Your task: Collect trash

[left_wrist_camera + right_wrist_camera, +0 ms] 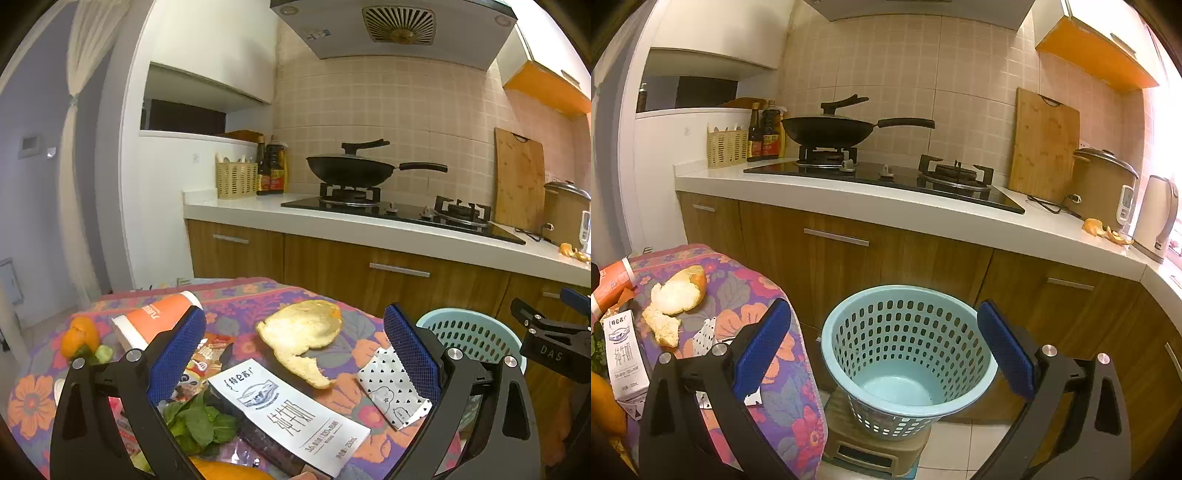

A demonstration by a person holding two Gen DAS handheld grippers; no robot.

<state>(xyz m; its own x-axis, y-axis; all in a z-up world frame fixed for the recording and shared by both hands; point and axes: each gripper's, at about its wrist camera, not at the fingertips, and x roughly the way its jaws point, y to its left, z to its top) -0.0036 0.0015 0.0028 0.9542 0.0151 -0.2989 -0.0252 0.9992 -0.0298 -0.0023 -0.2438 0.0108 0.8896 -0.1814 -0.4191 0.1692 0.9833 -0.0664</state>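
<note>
Both grippers stand spread wide and hold nothing. The left gripper [295, 354] hovers over a floral tablecloth [236, 299] where orange peel [301, 338] and a milk carton [291, 413] lie mid-frame. The right gripper [884, 347] frames a blue basket [908, 354] at lower centre.

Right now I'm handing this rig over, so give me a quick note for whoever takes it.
Left gripper: fingers open, holding nothing, over the table's trash.
Right gripper: fingers open, holding nothing, facing the blue basket.
Basket stands on a stool beside the table and looks empty.
On the floral cloth: large peel, milk carton, dotted wrapper, orange cup, snack wrapper, greens.
Done: nothing collected.
Left: move it all into the basket.
</note>
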